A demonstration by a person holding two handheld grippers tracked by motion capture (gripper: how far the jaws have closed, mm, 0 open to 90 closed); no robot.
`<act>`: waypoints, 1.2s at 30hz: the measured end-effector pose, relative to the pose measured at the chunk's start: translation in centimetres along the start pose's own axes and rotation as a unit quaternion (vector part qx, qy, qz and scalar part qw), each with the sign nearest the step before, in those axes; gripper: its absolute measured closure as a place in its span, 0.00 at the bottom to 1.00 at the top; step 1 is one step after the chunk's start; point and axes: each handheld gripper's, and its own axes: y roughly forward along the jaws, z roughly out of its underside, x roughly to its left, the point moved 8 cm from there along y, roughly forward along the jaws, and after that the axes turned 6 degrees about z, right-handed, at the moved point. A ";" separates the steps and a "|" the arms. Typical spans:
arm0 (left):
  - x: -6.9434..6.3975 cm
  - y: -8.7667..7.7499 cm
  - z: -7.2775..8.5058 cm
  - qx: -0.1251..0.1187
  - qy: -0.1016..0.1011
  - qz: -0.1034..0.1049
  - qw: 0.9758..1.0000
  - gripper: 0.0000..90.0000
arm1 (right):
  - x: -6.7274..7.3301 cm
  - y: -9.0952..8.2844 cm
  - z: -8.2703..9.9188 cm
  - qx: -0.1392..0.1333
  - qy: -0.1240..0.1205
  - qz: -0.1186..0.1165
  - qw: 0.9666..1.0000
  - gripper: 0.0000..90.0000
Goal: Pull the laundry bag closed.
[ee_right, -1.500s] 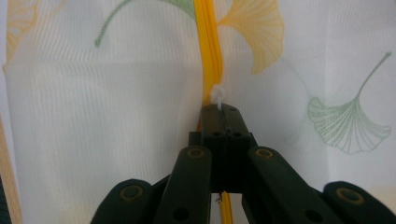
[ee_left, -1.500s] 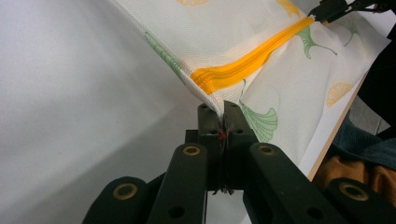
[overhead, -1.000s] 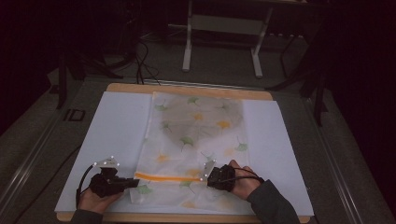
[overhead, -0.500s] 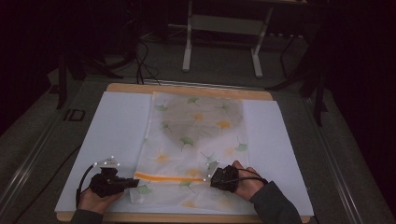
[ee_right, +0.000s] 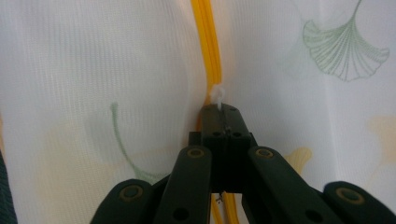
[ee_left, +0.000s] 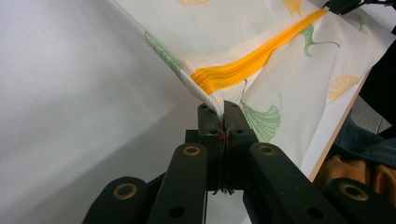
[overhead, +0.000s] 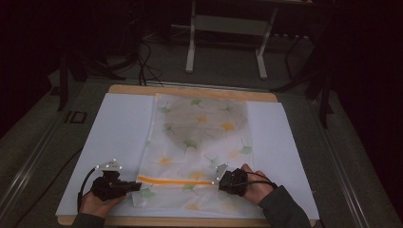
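— Start with the tongs. What has the left gripper (ee_left: 223, 108) got?

— Its two black jaws are pressed together on the corner of the white mesh bag printed with green and yellow ginkgo leaves (ee_left: 261, 42), right where the orange zipper band (ee_left: 254, 58) ends. In the high view that gripper (overhead: 135, 186) sits at about seven o'clock on the table, held in the person's left hand (overhead: 97, 204).

— And the right gripper (ee_right: 221, 110)?

— Clamped too, jaws tight around a small white zipper pull (ee_right: 218, 96) on the orange band. From above it (overhead: 219, 179) lies at about five o'clock, in the right hand (overhead: 254, 187).

— Which way does the zipper run?

— Straight across between the two grippers, near the bag's close edge.

— Where does the bag lie?

— Flat along the middle of a white sheet (overhead: 114, 128) covering the wooden table (overhead: 133, 89), stretching from six o'clock towards twelve. A darker shape shows through its far half; the picture is too dim to tell what it is.

— Beyond the table?

— Grey floor (overhead: 223, 64) and a pale metal stand's legs (overhead: 192, 45) at twelve o'clock.
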 end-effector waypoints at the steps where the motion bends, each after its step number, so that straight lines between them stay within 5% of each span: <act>1: 0.0 0.0 0.0 0.000 0.000 0.001 1.000 0.99 | 0.0 0.0 0.1 0.000 0.000 0.000 1.000 1.00; 36: 0.0 -0.2 0.0 -0.002 0.000 0.000 1.000 0.99 | -0.6 -0.8 2.6 0.003 0.019 0.009 1.000 1.00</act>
